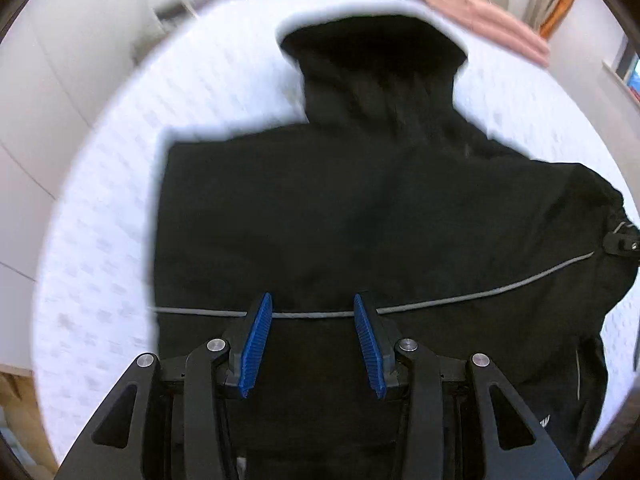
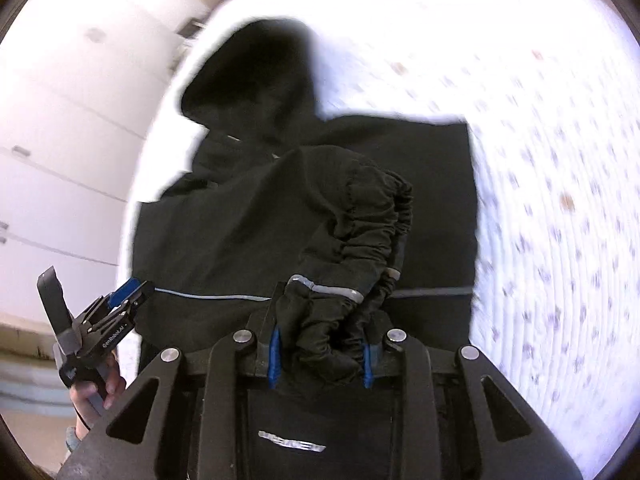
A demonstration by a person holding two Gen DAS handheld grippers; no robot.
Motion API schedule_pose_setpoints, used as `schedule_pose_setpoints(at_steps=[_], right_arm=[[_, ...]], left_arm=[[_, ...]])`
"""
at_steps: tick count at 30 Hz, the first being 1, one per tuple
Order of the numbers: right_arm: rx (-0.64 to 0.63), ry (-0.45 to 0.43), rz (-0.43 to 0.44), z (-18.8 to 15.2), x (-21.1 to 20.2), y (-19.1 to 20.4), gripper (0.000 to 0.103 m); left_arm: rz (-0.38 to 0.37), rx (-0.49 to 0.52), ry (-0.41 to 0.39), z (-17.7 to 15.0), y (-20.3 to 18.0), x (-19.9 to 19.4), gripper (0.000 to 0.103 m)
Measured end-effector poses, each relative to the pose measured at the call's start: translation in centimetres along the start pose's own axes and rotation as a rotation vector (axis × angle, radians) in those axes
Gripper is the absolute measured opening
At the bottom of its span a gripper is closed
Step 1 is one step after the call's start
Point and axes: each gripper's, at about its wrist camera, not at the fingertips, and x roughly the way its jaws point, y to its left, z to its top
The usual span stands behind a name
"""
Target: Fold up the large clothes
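One black hooded jacket (image 1: 360, 208) is lying spread on a bed (image 1: 100, 240) covered in a white patterned sheet, its hood (image 1: 372, 60) pointing toward the far side. On the left, the jacket's straight folded edge is leaving a broad band of bare sheet running out to the bed's border, beyond which white cabinet fronts (image 1: 60, 100) are standing. On the right, the right wrist view is showing wide open sheet beside the jacket's other straight edge.

The left claw (image 1: 313, 344) is hovering with its two blue pads spread well apart and gripping nothing, over the jacket's back where a single grey reflective stripe (image 1: 480, 292) is crossing. The right claw (image 2: 320, 356) is pinching the bunched elastic cuff of one sleeve (image 2: 360, 220), the fabric filling the gap between its pads. One pink folded item (image 1: 488, 20) is resting at the far right corner.
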Motion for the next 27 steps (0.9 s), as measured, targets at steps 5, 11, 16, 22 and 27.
schedule_pose_setpoints(at_steps=[5, 11, 16, 22, 27], right_arm=[[0.029, 0.094, -0.119, -2.2, 6.0, -2.5, 0.034], [0.042, 0.106, -0.136, -2.7, 3.8, -2.2, 0.043], [-0.038, 0.004, -0.21, -2.3, -1.9, 0.7, 0.063], [-0.119, 0.003, -0.118, -1.3, 0.0, 6.5, 0.064], [-0.129, 0.135, -0.278, -2.0, 8.5, 6.8, 0.058]], left_arm=[[0.059, 0.089, 0.005, -0.4, -1.2, 2.3, 0.045], [0.016, 0.099, 0.022, 0.6, -0.8, 1.5, 0.045], [-0.073, 0.101, -0.052, 1.2, -1.1, -2.5, 0.045], [-0.103, 0.065, -0.048, 2.1, -1.6, -1.6, 0.045], [-0.134, -0.01, 0.057, 0.5, 0.0, 2.9, 0.044]])
